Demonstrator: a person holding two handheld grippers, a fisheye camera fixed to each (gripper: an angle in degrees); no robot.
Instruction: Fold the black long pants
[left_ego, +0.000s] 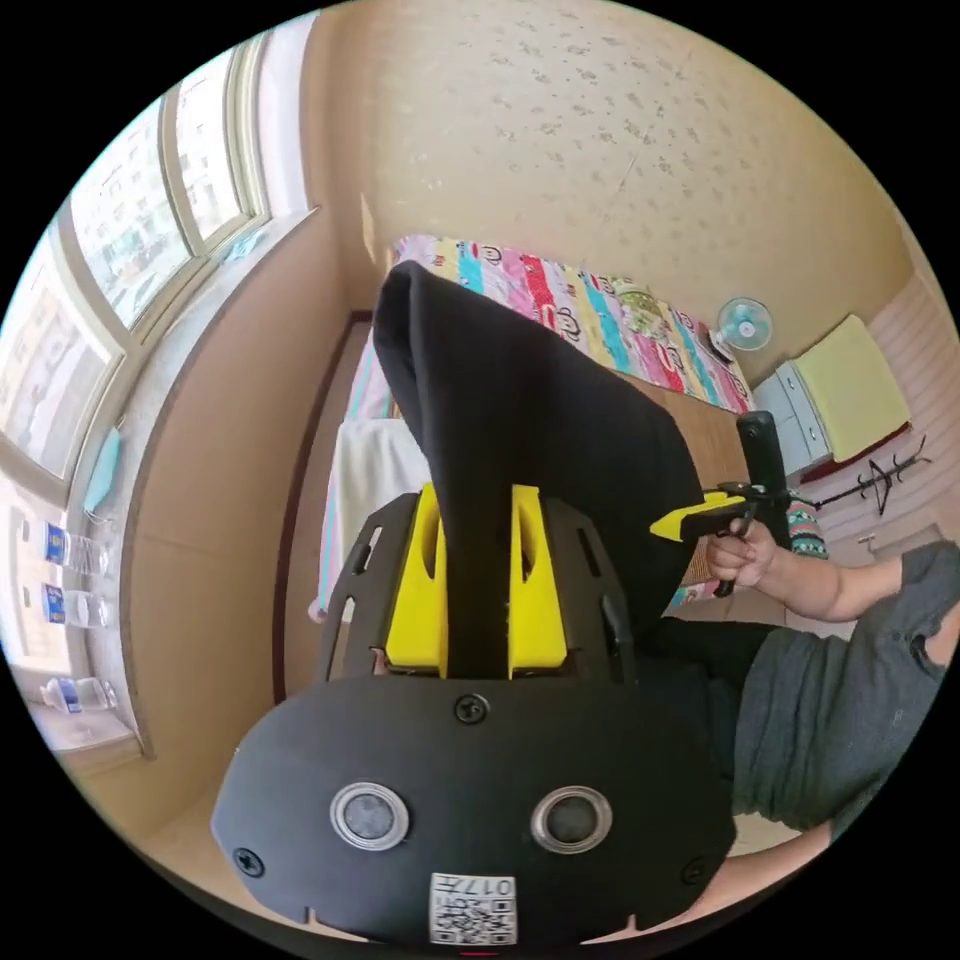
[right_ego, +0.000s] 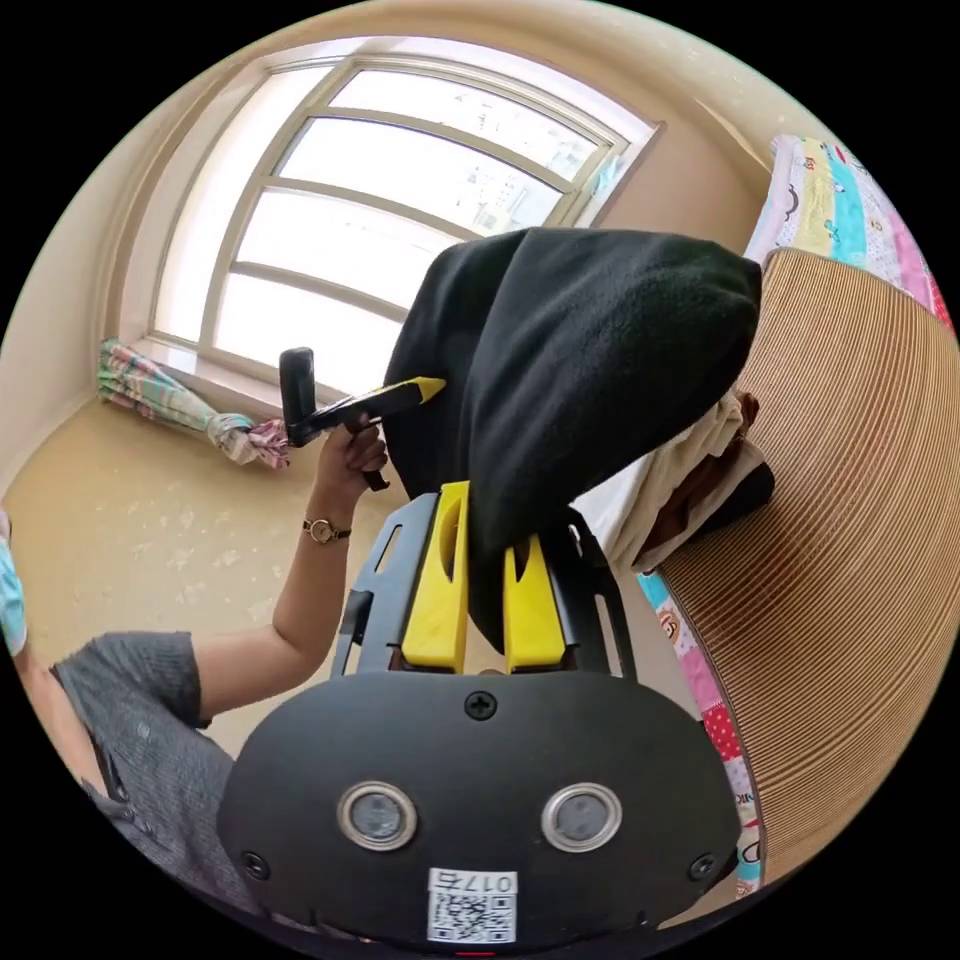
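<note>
black pants held up between two grippers

the left gripper (left_ego: 478, 590), with yellow plastic jaws on a black frame, has both jaws pinching a fold of the black fleecy long pants (left_ego: 520, 420), which rise from the jaws and drape toward the right gripper (left_ego: 672, 527). in the right gripper view, the right gripper's (right_ego: 487, 590) yellow jaws press on the same black cloth (right_ego: 590, 340), which bulges above them. the pants hang in the air above the bed's woven straw mat (right_ego: 850, 560), near its edge, beside a cream and brown garment pile (right_ego: 690, 480). a colourful cartoon-print sheet (left_ego: 610, 320) covers the far end of the bed.
</note>
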